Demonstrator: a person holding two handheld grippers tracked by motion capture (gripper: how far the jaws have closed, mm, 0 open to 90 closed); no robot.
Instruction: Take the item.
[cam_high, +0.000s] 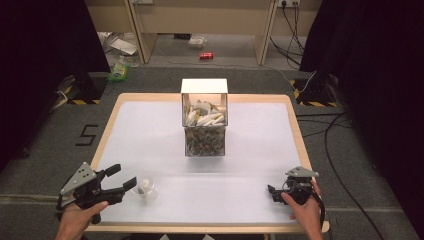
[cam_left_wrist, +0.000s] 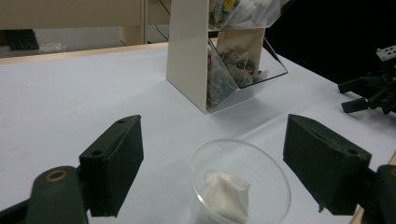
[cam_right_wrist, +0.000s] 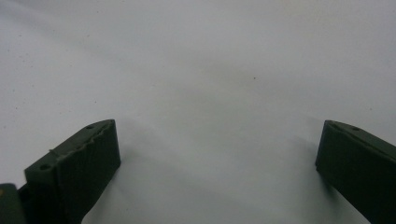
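Starting at the left edge of the high view, the left gripper (cam_high: 122, 179) sits in the person's left hand (cam_high: 75, 220) at the near corner of the table (cam_high: 150, 130), pointing to the right across the white top. Its jaws stand wide apart and press on nothing. Just in front of their tips stands a clear plastic cup (cam_high: 144, 189) with a white tea bag (cam_high: 145, 185) lying inside. In the left gripper view the cup (cam_left_wrist: 240, 182) lies low between the two black jaws, clear of both pads, and the tea bag (cam_left_wrist: 226, 193) rests crumpled on its bottom.

Farther on, at the middle of the table and toward its far edge, stands a white dispenser box (cam_high: 204, 117) with clear front bins holding many tea bags, pale ones above and darker ones below. It is well apart from the cup.

At the right, the right gripper (cam_high: 272, 192) rests low at the near right corner in the right hand (cam_high: 306, 210), pointing left. In the right gripper view its jaws are spread wide over bare white tabletop, with nothing between them.
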